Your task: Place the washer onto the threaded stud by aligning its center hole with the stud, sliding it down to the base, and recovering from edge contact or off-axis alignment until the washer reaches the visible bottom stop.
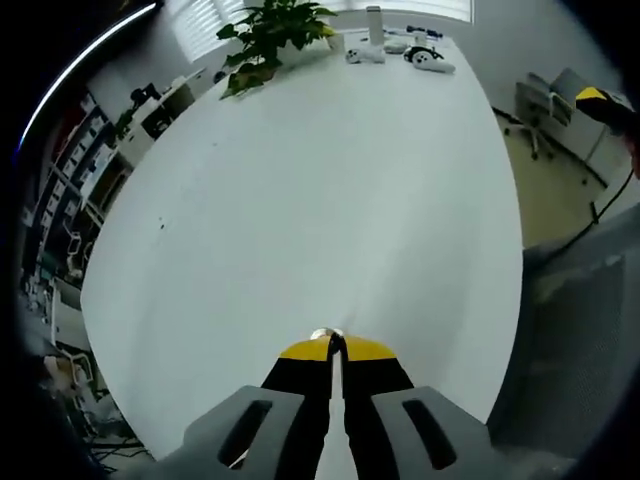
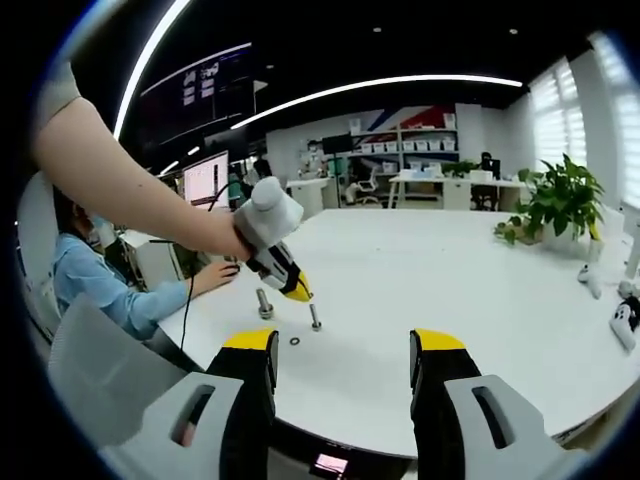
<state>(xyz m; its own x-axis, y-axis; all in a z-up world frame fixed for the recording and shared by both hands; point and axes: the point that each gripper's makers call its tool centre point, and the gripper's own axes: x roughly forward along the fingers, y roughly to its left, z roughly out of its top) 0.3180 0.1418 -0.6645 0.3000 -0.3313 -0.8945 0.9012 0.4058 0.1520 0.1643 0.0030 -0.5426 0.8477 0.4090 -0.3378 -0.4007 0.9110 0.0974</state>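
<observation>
Washer [image 1: 326,334] pinched at the tips of the closed left hand-held gripper [image 1: 335,345] over the white bench [image 1: 330,190], right hand-held gripper [image 2: 343,345] wide open and empty, second washer [image 2: 294,341] flat at 11 o'clock, stud [image 2: 315,317] upright beyond, bolt [image 2: 264,303] at its 9 o'clock, plant [image 2: 560,205] far at 2 o'clock.

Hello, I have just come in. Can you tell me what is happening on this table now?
A person holds a gripper in each hand over a white table. The left gripper is shut on a small washer and hovers above two upright bolts. Another washer lies flat beside them. The right gripper is open and holds nothing.
</observation>
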